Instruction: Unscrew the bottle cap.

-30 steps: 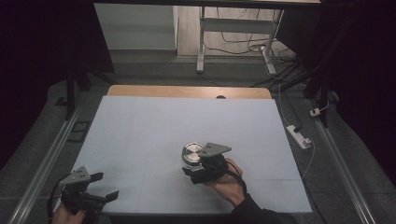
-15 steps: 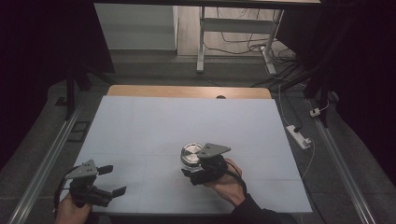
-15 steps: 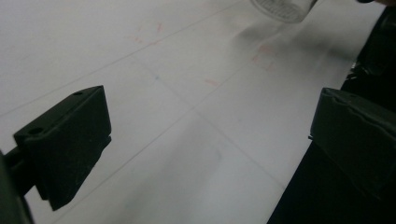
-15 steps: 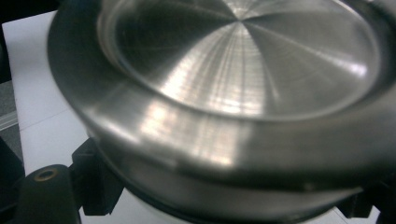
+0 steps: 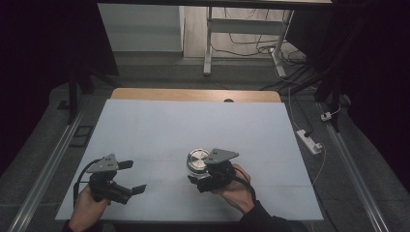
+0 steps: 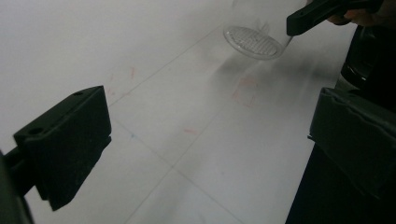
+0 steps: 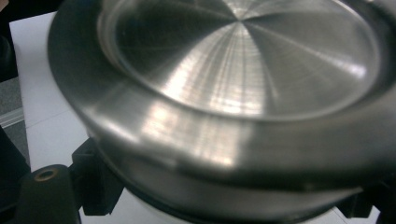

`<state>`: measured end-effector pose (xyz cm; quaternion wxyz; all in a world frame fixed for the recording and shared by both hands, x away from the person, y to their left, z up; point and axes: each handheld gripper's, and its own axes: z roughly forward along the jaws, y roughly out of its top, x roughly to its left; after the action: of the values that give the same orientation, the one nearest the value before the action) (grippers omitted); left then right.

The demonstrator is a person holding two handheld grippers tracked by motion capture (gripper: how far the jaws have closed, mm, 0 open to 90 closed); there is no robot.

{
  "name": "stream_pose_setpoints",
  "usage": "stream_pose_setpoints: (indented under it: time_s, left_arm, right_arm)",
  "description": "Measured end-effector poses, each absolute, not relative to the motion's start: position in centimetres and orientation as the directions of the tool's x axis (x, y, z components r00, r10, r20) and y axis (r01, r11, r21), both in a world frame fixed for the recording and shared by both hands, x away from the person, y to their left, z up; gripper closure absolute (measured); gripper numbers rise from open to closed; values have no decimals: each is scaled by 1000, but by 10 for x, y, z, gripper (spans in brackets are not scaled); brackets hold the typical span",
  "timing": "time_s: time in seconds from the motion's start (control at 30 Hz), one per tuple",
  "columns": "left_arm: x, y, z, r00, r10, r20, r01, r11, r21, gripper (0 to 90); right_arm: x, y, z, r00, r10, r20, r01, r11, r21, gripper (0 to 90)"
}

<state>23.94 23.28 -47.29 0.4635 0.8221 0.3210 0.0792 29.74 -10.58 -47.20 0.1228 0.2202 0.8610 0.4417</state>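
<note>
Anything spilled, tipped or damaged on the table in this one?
Nothing stands out. The round metal-lidded jar stands upright on the white table, the right gripper closed on it. The left gripper hovers open and apart from it. A few faint reddish marks on the tabletop look like old stains, not a spill.

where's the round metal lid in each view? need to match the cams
High view: the metal lid sits low centre on the white table sheet, just left of the right gripper.
Left gripper view: a round ribbed clear thing at top right; whether it belongs with the lid I cannot tell.
Right gripper view: the lid spans the frame, very close.
Shared landmark: the white table sheet.
</note>
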Motion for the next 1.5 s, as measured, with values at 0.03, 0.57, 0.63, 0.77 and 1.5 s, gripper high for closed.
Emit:
stream_pose_setpoints:
  time_s: [0.03,0.57,0.63,0.77,1.5]
  left_arm:
    - [241,230,-471,787,595,-162,449,-373,812,0]
    - [282,176,-445,911,401,-98,294,-464,836,0]
    - [287,168,-442,930,355,-94,268,-481,835,0]
    - [295,153,-438,964,251,-86,205,-502,840,0]
    - [305,113,-432,998,57,-3,34,-548,836,190]
  right_arm:
    - [297,-106,-472,-874,486,-16,270,513,815,152]
    - [297,-105,-472,-912,410,-2,238,533,812,152]
    - [297,-104,-472,-921,390,-2,228,543,808,152]
    - [296,-101,-472,-938,345,9,212,556,804,151]
    - [293,-93,-471,-977,213,-15,120,608,785,152]
